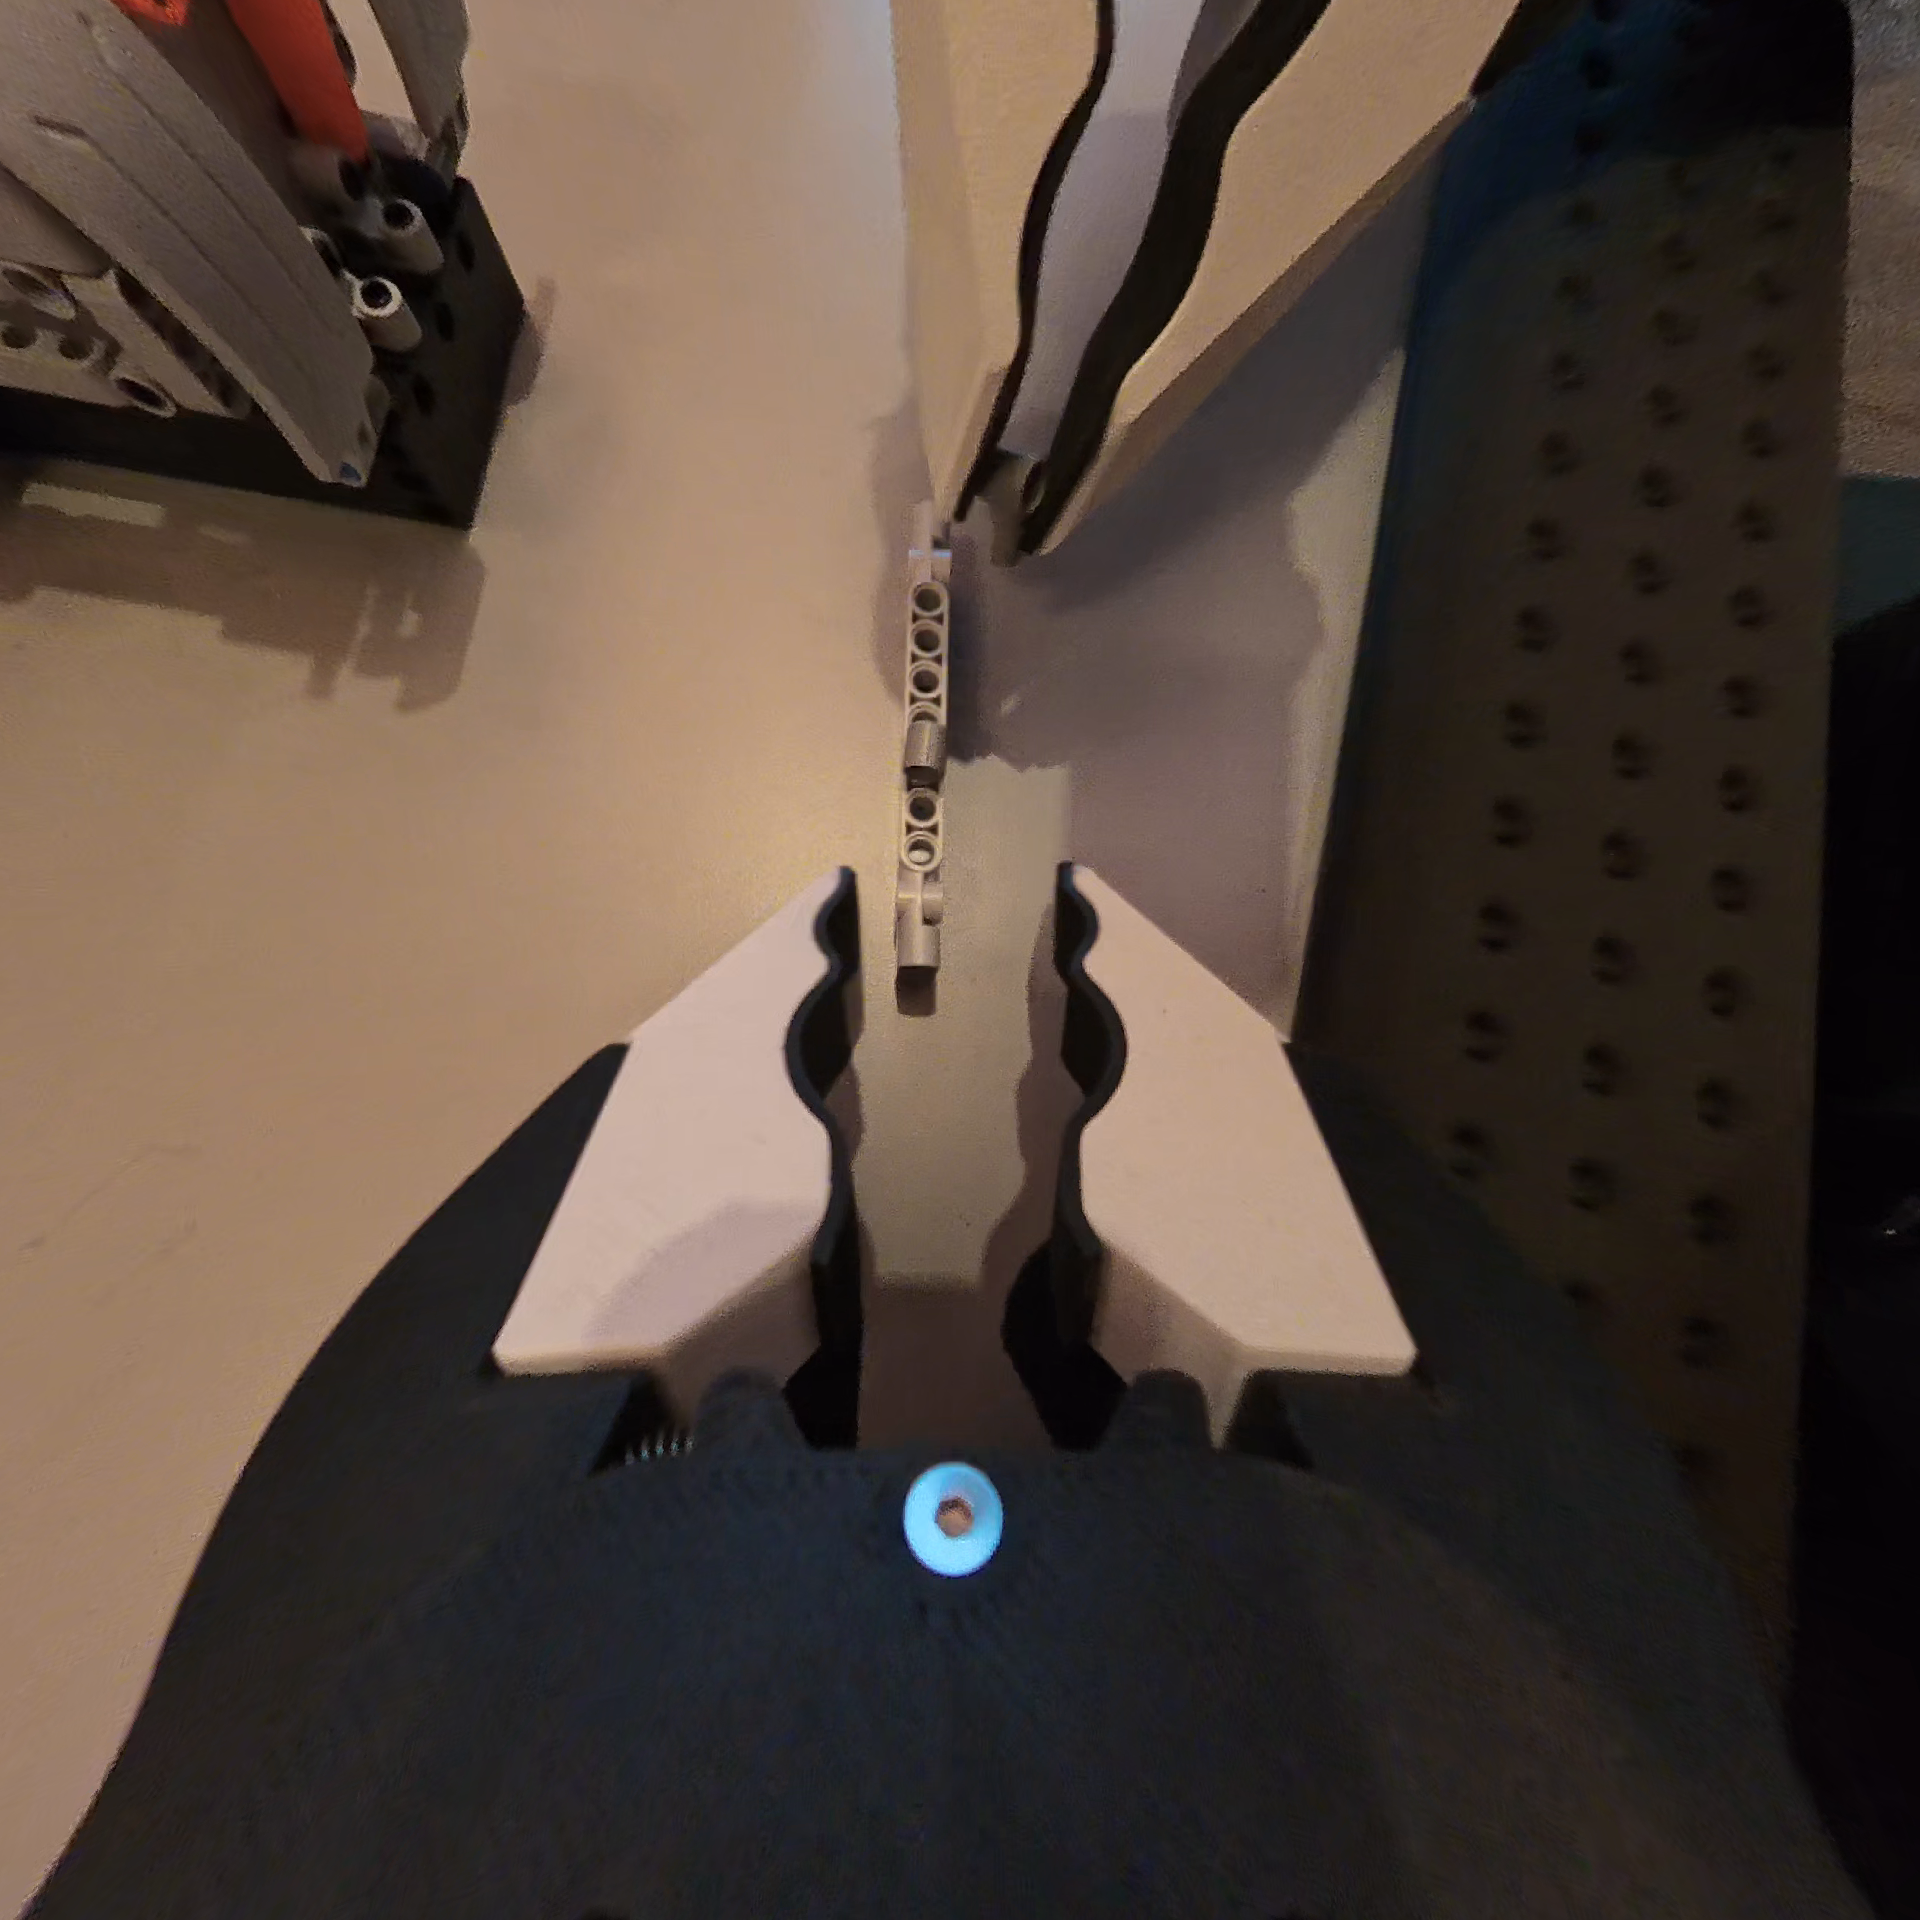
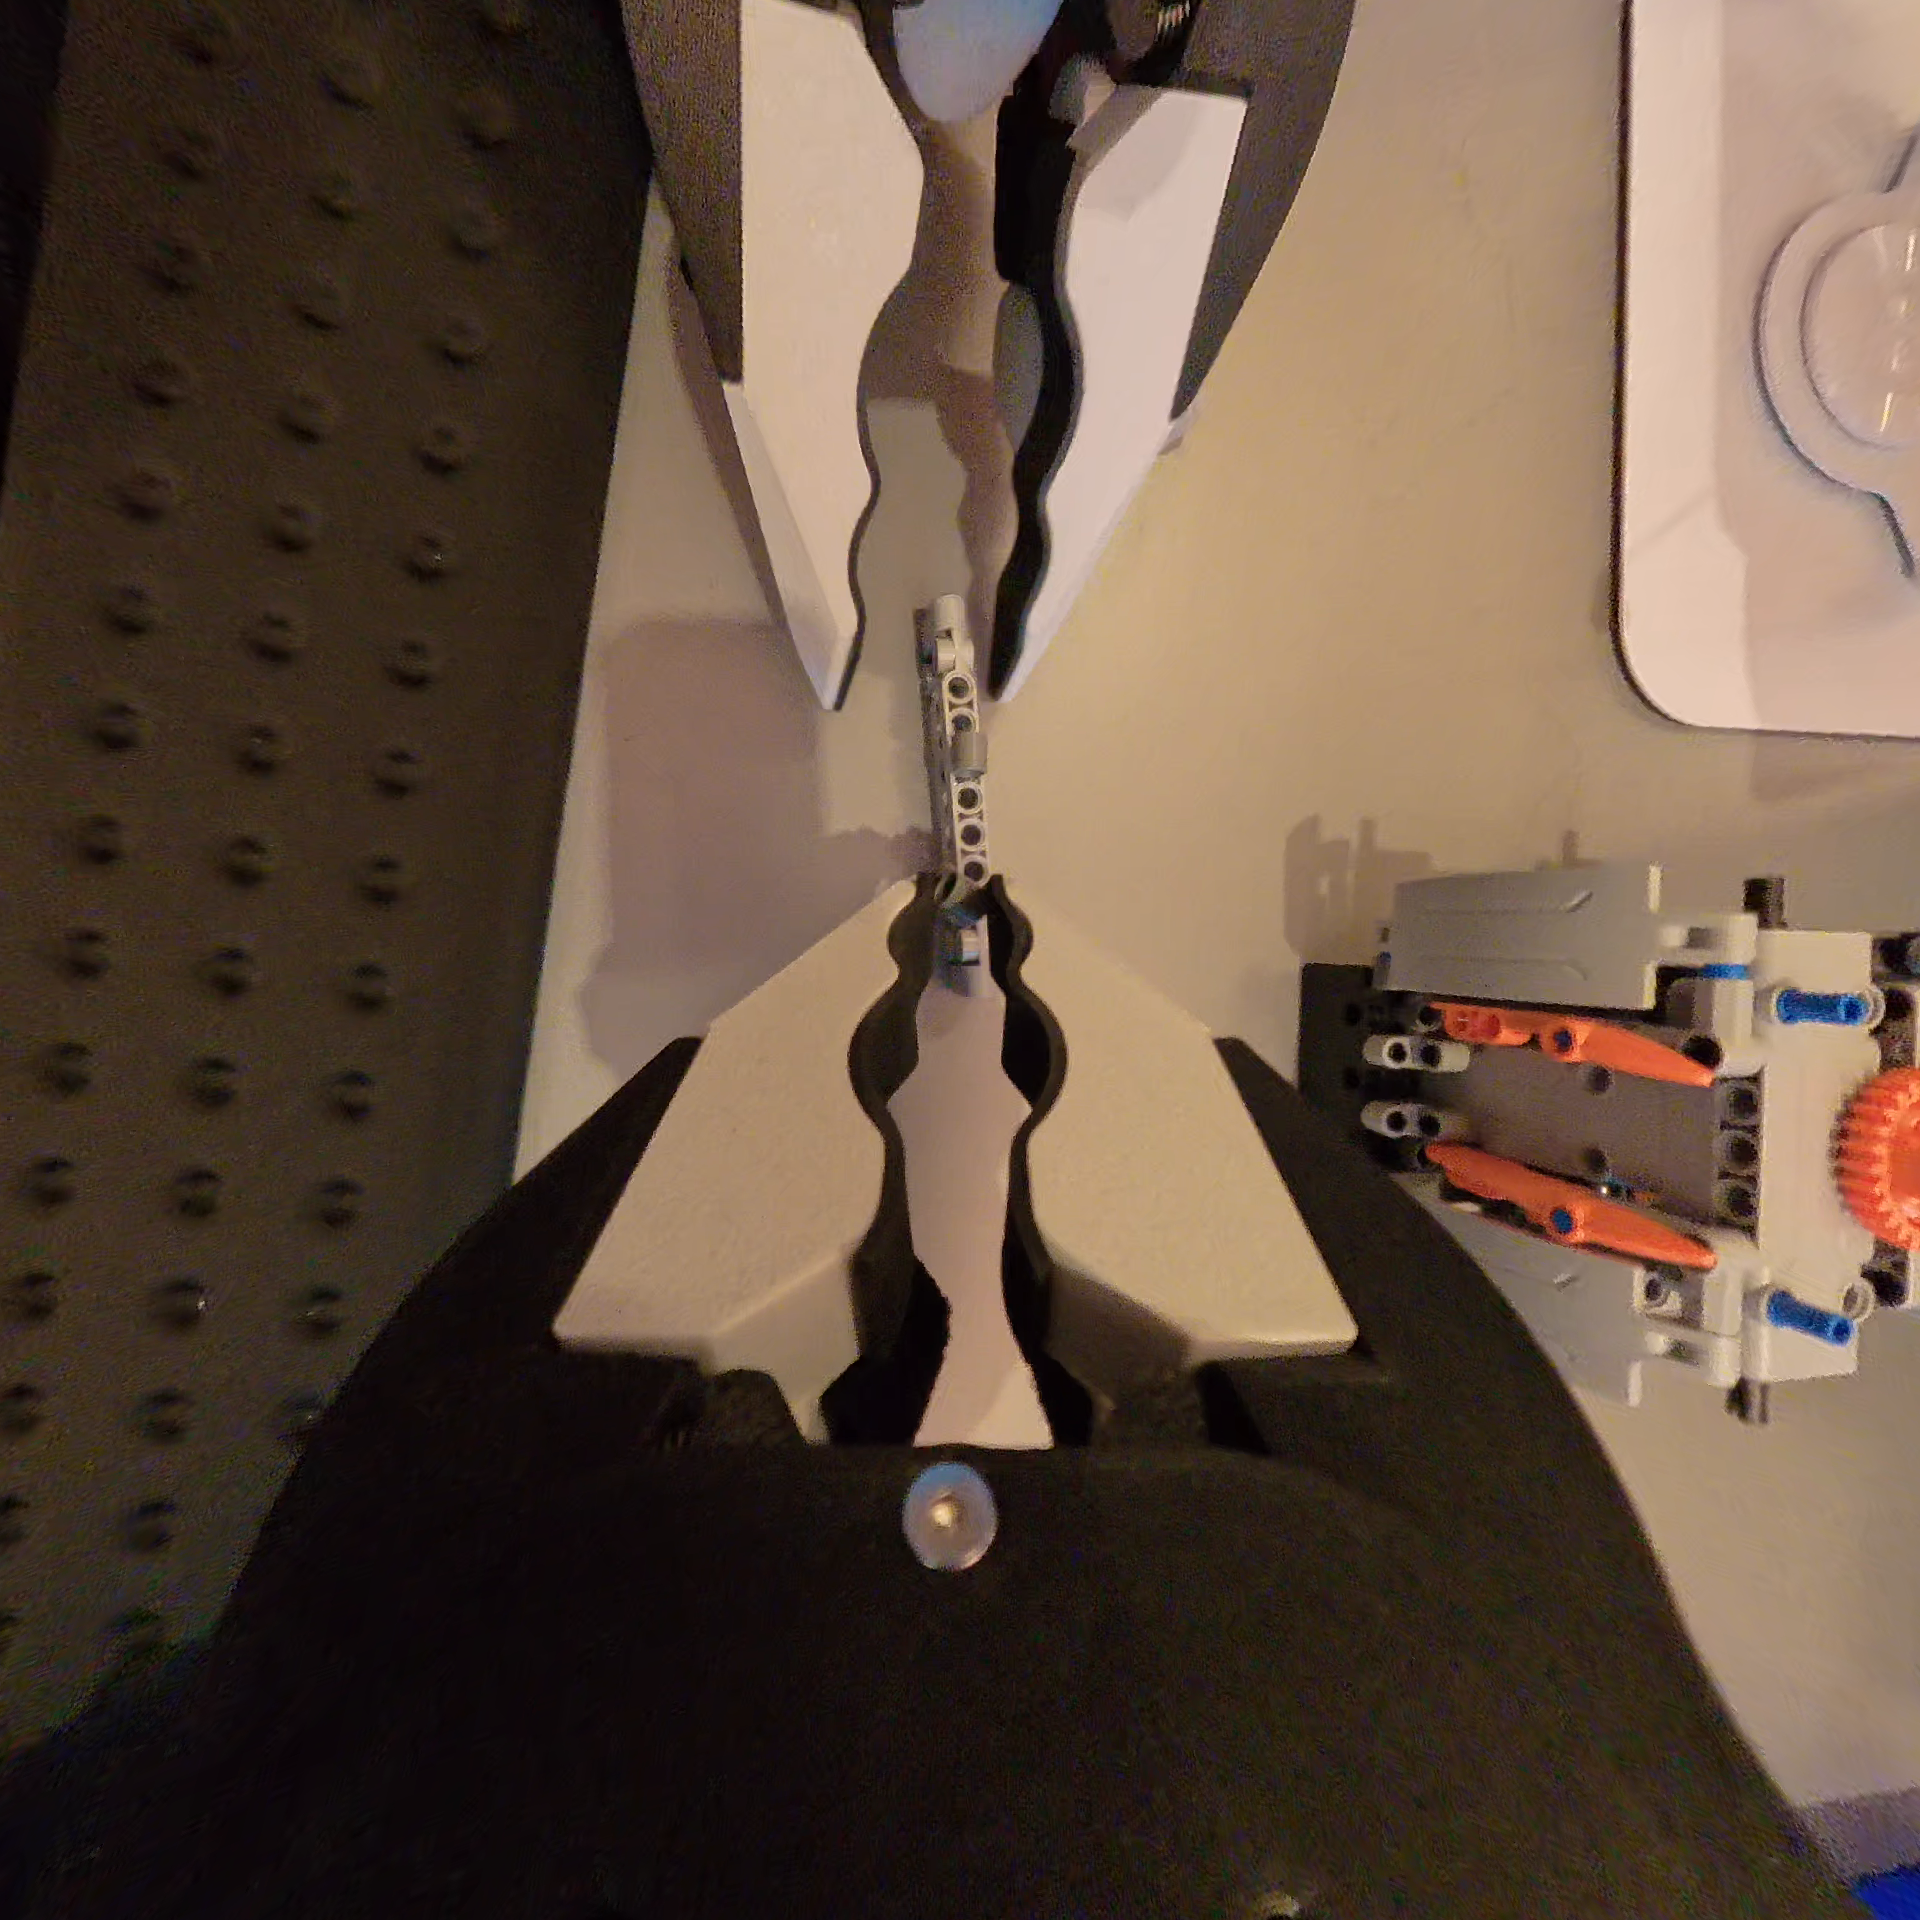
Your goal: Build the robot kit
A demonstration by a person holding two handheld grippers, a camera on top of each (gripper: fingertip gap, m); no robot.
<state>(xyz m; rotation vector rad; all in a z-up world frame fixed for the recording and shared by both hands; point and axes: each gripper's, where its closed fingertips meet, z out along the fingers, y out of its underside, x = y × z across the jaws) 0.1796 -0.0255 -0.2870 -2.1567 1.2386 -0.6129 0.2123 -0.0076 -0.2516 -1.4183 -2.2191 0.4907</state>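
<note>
A thin grey holed beam stretches between the two grippers above the pale table. My right gripper is shut on one end of the beam; in the left wrist view it comes in from the top. My left gripper is open, its fingertips on either side of the beam's other end, which sits close to the left finger without being pinched. In the right wrist view the left gripper hangs from the top around that end. A small grey sleeve sits at mid-beam.
A black studded baseplate runs along one side of the grippers and also shows in the right wrist view. A grey, orange and blue brick assembly on a black base stands on the other side. A white tray with a clear blister lies beyond it. The grippers' ends are close to 6 cm from one another.
</note>
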